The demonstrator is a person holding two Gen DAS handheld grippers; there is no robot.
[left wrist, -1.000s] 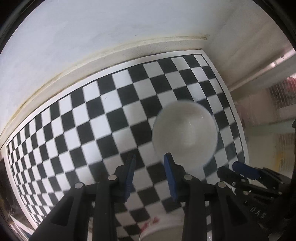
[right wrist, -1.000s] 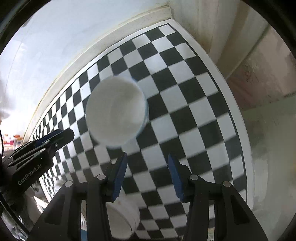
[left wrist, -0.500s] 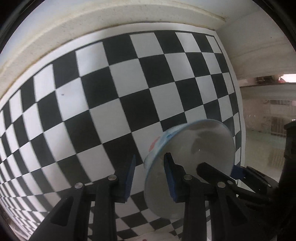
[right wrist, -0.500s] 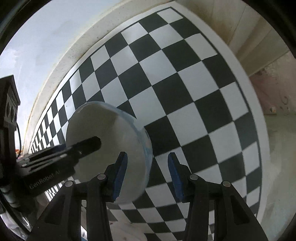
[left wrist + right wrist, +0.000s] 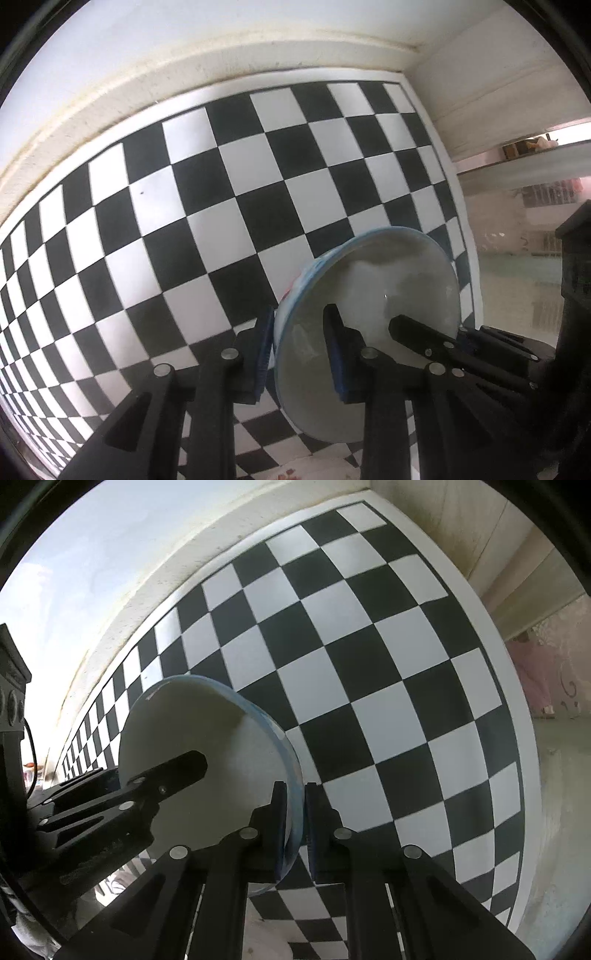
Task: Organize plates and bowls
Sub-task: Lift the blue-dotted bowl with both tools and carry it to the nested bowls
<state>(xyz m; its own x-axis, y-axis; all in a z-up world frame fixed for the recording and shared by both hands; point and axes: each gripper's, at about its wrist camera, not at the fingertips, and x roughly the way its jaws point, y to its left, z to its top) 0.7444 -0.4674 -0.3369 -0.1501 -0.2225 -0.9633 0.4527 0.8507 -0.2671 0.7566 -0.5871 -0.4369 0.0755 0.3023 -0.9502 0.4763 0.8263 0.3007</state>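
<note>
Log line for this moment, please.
left gripper: jaws shut on bowl rim | right gripper: jaws just closed on opposite rim | surface: checkered mat

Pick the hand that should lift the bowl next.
Neither alone, probably. The left gripper and the right gripper each clamp the bowl rim on opposite sides, jaws closed across it. Both look equally placed, so lift together.

A white bowl (image 5: pixel 384 280) with a pale blue rim sits on the checkered table, near its right edge. Its outer wall shows a reddish pattern; its inside is plain.
</note>
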